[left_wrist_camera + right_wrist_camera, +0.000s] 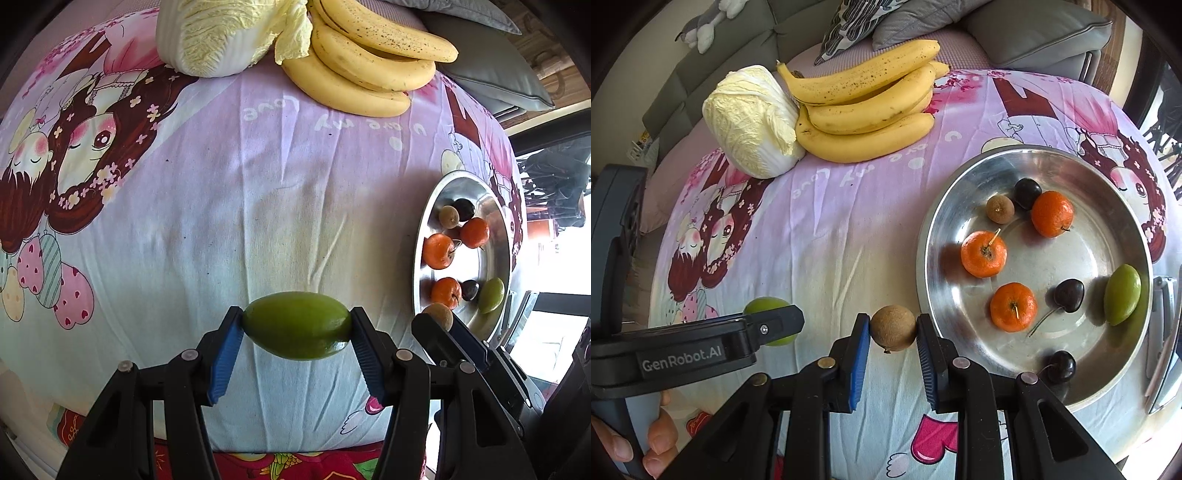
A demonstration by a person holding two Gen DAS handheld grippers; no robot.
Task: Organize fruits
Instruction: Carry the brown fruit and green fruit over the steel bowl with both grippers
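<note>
A creased, matt printed cloth (849, 236) lies under a shiny, scuffed metal bowl (960, 192) of glossy dark cherries (1069, 290) and dimpled oranges (983, 254), while ribbed blue pads (858, 365) pinch a rough, dull brown fruit (893, 328).

cabbage (221, 37): top cut off | green fruit (768, 317): mostly behind left hand-held gripper (775, 325)

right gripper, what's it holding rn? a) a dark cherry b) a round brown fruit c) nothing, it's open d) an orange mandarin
b: the right gripper is shut on a round brown fruit, pinched between its blue pads just outside the metal bowl, while the mandarins and cherries lie inside the bowl.
</note>
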